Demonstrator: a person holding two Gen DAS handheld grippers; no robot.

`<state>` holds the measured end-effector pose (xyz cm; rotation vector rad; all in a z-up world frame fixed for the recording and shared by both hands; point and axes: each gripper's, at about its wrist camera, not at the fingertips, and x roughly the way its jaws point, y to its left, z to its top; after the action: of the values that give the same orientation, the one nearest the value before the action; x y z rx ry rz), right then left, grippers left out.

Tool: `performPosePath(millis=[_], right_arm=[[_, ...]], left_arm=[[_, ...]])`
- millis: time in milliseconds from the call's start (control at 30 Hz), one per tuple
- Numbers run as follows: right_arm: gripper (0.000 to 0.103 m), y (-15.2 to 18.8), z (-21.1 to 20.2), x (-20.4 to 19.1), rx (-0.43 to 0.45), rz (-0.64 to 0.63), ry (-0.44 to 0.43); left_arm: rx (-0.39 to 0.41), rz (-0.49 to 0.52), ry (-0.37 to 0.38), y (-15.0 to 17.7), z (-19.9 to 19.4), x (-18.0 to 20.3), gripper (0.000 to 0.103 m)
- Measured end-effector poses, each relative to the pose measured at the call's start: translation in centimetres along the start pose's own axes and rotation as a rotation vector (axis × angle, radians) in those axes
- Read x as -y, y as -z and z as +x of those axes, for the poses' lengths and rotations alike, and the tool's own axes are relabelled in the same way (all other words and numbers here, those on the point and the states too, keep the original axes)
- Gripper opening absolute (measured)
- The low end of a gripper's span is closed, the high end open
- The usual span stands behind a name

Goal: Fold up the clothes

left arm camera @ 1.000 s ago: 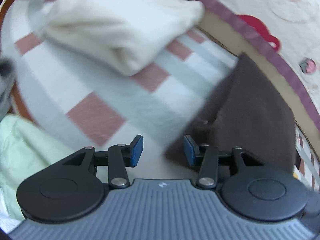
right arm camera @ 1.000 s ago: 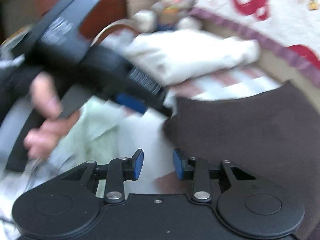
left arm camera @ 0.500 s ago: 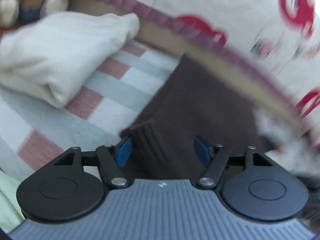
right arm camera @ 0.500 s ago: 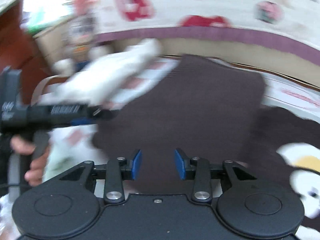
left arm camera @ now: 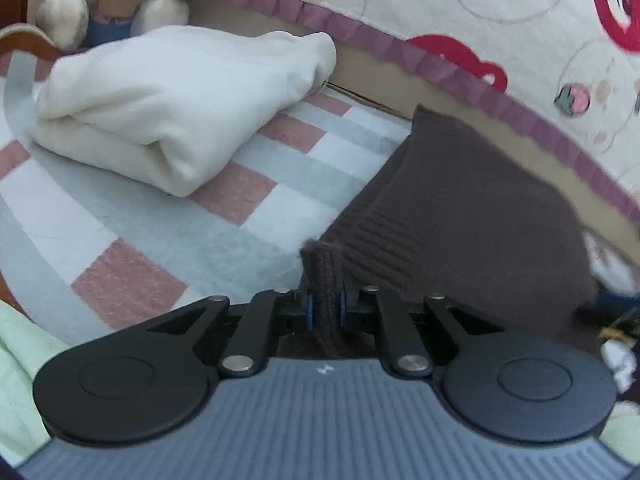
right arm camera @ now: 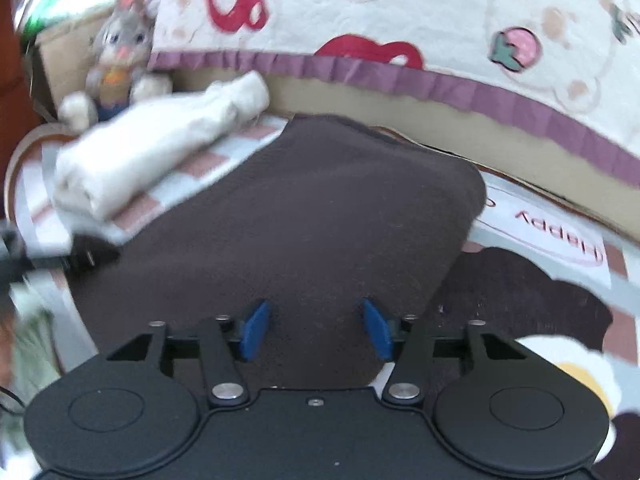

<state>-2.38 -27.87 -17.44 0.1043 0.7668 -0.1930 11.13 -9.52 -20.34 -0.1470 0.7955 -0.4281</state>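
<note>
**A:** On the checked mat (left arm camera: pixel 224 240), just right of the folded white garment (left arm camera: pixel 172 108), lies the brown sweater (left arm camera: pixel 460 216). How do you think it will handle?

**B:** Soft and limp, I'd judge. It is a knit, light enough to lift by one corner, but it will sag and stretch anywhere it isn't supported. Not slippery; the ribbing gives the pads something to bite.

**A:** So where would you take hold?

**B:** At the ribbed hem corners. The left gripper (left arm camera: pixel 325 306) has done that: its jaws are closing on the ribbed corner nearest the white garment, and a fold of knit is pinched between the blue pads. The right gripper (right arm camera: pixel 316 330) holds nothing. Its jaws are opening wide, hovering over the sweater's near edge, the side farther from the white garment, with cloth below them but not pressed by the pads.

**A:** What does the sweater look like?

**B:** Dark chocolate brown, fine knit over the body with a coarser ribbed band at the edge. It lies fairly flat, its far end reaching toward the purple-frilled bedspread (right arm camera: pixel 400 32) beyond the white garment. The left-hand corner is bunched up where it is held.

**A:** Any risk?

**B:** One held corner alone would drag the cloth askew. I'd want the second corner gripped as well before any fold, so the hem lifts evenly.
</note>
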Motion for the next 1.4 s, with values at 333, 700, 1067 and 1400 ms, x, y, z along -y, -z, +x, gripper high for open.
performPosePath(millis=[333,700,1067,1400], right_arm=[[0.069,4.5,-1.1,-2.4,-0.138,-0.032,-0.098],[0.067,3.2,-3.1,5.4,-0.046,0.355,-0.153],[0.073,2.9,3.7,11.8,-0.121,0.827,-0.319],[0.078,1.4,5.8,12.3,-0.121,0.822,-0.317]], left_arm=[[-0.083,0.026,-0.301,-4.5,-0.8,-3.1,0.032],[-0.352,0.026,0.291,-9.5,5.2,-1.8,0.047],[-0.459,0.002,0.405,-7.5,9.5,-5.1,0.064],[-0.463,-0.024,0.551,-5.7,9.8,-5.3,0.066]])
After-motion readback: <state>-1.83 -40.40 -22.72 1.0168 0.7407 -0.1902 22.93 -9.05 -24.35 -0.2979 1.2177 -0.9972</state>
